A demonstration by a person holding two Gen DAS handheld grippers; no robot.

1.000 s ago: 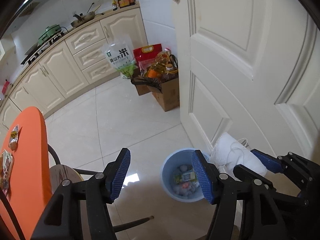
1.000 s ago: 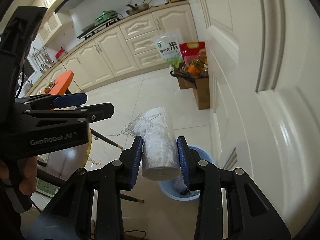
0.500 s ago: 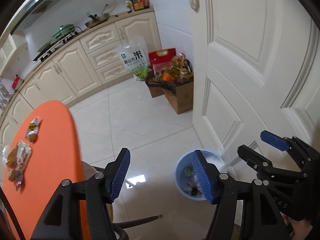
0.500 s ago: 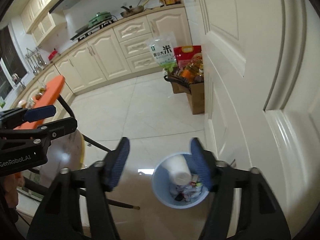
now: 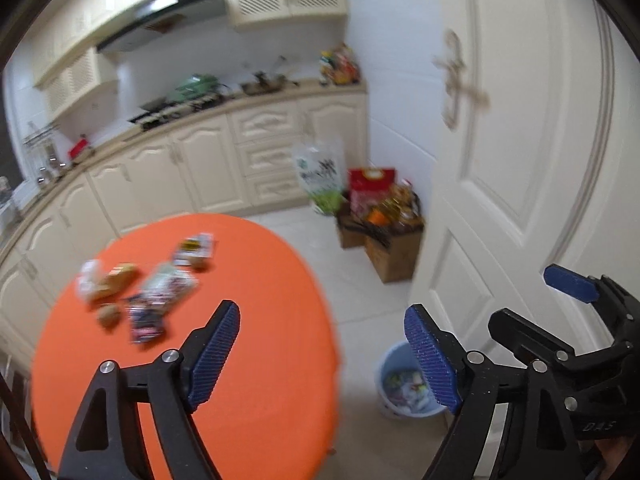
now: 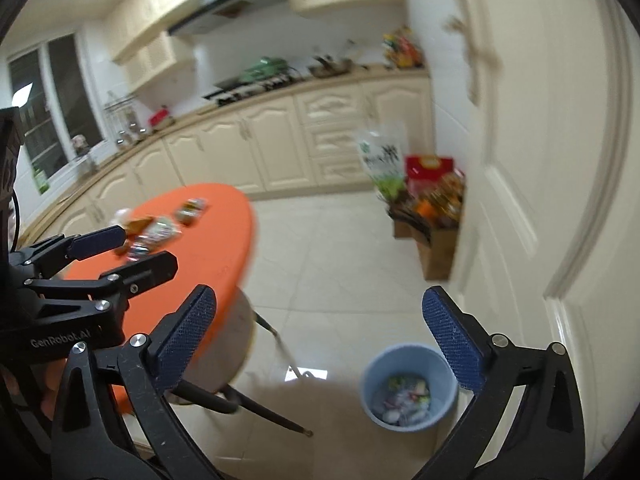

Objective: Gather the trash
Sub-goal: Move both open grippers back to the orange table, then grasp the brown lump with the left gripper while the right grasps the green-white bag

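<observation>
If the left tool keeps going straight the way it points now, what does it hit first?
Probably the orange table: the open left tool aims at its near edge, short of the wrappers. Blur leaves depth unclear.

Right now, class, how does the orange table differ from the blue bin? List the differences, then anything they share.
The orange table is raised and wide; the blue bin sits low on the floor and is much narrower. The table carries its wrappers spread on a flat top; the bin holds its trash down inside its walls. Both are rounded and have litter.
</observation>
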